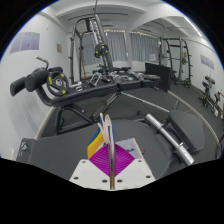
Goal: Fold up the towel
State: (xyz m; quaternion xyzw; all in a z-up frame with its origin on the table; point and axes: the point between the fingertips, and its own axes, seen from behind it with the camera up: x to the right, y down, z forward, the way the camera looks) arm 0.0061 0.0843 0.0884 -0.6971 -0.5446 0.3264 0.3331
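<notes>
Setting: a gym room, with a weight bench and racks beyond a dark grey surface
Gripper: the gripper points forward over that surface, its magenta pads close together; whether they are clamped on anything cannot be told
Between the fingers: a thin upright strip, yellow, blue and white, rises just ahead of the tips; what it is cannot be made out
Towel: no towel shows clearly; the strip may be its edge, seen end-on
Nearby: a metal bar lies on the surface to the right, apart from the fingers
Handling: a towel is likely light, soft and limp, sagging where unsupported
Hold: best pinched at a corner or hem, then dragged flat across itself
</notes>
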